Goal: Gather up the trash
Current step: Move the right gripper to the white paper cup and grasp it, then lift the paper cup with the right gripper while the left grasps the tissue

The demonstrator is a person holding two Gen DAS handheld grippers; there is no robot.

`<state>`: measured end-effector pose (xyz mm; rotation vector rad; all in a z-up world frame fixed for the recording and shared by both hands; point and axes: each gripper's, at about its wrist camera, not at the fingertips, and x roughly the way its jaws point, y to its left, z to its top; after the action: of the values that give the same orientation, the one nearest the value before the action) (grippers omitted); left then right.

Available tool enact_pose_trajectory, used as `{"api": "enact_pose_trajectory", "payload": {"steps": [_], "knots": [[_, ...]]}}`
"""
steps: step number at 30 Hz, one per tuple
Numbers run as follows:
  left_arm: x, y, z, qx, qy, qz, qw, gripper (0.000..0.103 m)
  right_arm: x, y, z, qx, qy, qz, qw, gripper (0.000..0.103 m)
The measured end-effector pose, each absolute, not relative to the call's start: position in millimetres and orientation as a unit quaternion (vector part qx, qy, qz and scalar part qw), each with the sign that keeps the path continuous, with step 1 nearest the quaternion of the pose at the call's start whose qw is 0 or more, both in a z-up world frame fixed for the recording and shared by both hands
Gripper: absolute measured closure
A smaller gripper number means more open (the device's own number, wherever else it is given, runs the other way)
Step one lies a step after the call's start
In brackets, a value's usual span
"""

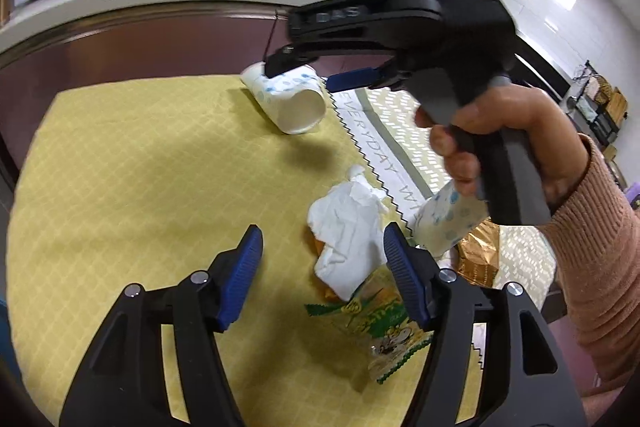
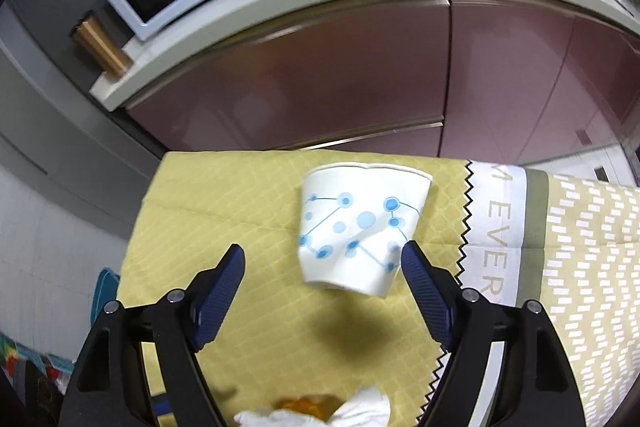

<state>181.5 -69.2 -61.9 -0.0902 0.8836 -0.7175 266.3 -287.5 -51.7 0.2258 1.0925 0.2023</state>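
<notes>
Two paper cups show in the left wrist view: one paper cup [image 1: 290, 99] lies on its side near the far edge of the yellow cloth [image 1: 140, 187] that covers the bench, and a second cup [image 1: 448, 223] is half hidden behind the person's right hand [image 1: 512, 147] and the handle it grips. A single crumpled tissue [image 1: 348, 239] rests on a green snack wrapper [image 1: 384, 331], whose lower part is covered by a finger of the left tongs [image 1: 324, 275]; a gold wrapper [image 1: 478, 255] beside it is mostly cut off, and something orange under the tissue is too hidden to identify. The left tongs stand open above the cloth with nothing between the blue pads. The right tongs [image 2: 322, 267] are spread wide and empty too; the far cup [image 2: 360, 231], dented, lies just ahead of the tips, close by the right-hand pad, though contact cannot be told. The patterned cloth [image 2: 580, 267] carries lettering that is only partly readable.
</notes>
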Motion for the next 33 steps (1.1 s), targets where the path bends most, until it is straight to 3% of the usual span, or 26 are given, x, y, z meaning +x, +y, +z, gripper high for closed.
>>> {"api": "enact_pose_trajectory", "payload": {"steps": [7,10,13,19,21,26,33], "knots": [[194.0,-76.0,-73.5,-0.053,0.441,-0.359,0.821,0.04,281.4,-295.7,-72.5,0.153,0.542,0.076,0.823,0.023],[198.1,-80.0,-79.0,-0.054,0.451,-0.365,0.813,0.04,281.2,-296.7,-77.8,0.167,0.543,0.082,0.819,0.037],[201.4,-80.5,-82.7,-0.062,0.457,-0.367,0.808,0.042,280.0,-299.1,-77.5,0.173,0.535,0.085,0.822,0.038],[208.8,-75.7,-89.6,-0.083,0.471,-0.371,0.796,0.061,268.9,-300.6,-68.7,0.168,0.512,0.098,0.837,0.04],[209.9,-77.2,-91.1,-0.085,0.476,-0.371,0.793,0.077,266.1,-297.9,-63.7,0.162,0.504,0.107,0.842,0.04],[205.4,-79.3,-86.0,-0.072,0.466,-0.368,0.802,0.093,252.8,-288.5,-50.4,0.148,0.478,0.127,0.856,0.04],[198.1,-65.0,-68.6,-0.079,0.439,-0.36,0.82,0.097,222.3,-277.0,-26.0,0.119,0.427,0.153,0.883,0.04]]}}
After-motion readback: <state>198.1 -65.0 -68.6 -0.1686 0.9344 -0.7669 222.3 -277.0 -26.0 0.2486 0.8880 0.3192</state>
